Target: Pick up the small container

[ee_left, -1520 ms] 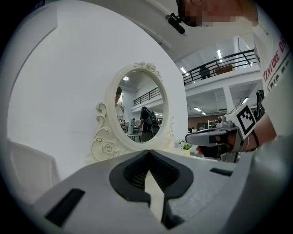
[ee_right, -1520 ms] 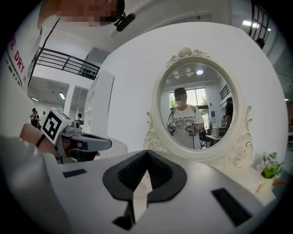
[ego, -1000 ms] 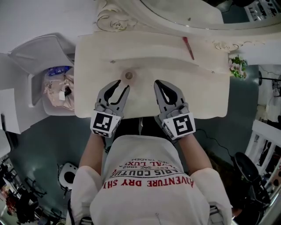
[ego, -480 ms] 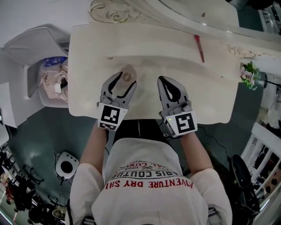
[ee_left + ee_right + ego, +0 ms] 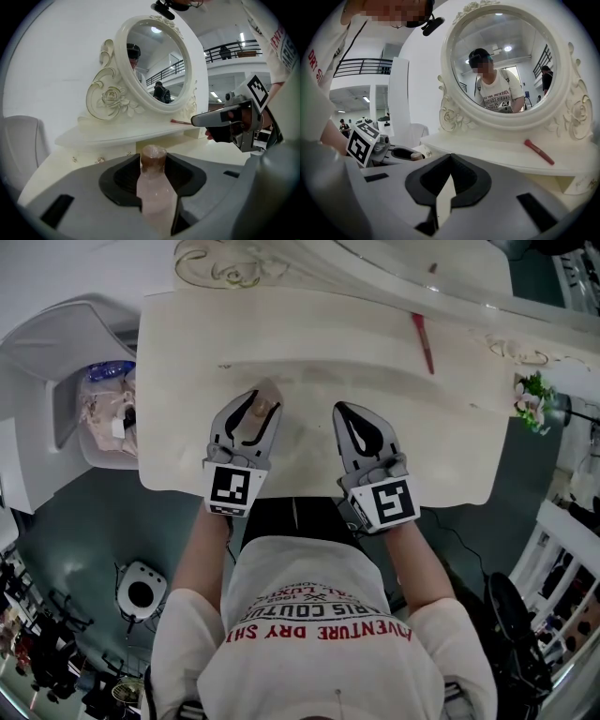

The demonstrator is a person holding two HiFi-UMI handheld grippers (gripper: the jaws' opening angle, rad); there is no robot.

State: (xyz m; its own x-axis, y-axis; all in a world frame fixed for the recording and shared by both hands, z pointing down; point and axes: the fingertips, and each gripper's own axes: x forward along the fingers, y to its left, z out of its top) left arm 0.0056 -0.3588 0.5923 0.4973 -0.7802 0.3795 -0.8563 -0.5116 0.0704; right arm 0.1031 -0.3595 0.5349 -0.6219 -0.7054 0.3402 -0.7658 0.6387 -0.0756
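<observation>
The small container (image 5: 265,410) is a pale pink bottle with a brown cap, standing on the cream dressing table (image 5: 319,352). It sits between the jaws of my left gripper (image 5: 262,405), which are closing in on it. In the left gripper view the container (image 5: 154,197) fills the gap of the left gripper (image 5: 152,157), and both pads lie against its sides. My right gripper (image 5: 343,412) rests to its right on the table, jaws together and empty. The right gripper view shows that gripper (image 5: 450,157) with the container's cap (image 5: 416,156) off to the left.
A red brush (image 5: 425,343) lies on the raised shelf at the back right, under the oval mirror (image 5: 506,61). A white bin (image 5: 89,399) with cloth in it stands left of the table. A small flower pot (image 5: 532,399) is past the right end.
My left gripper moved forward to the bottle, opened around it and now closes on it. The right gripper has kept its place.
</observation>
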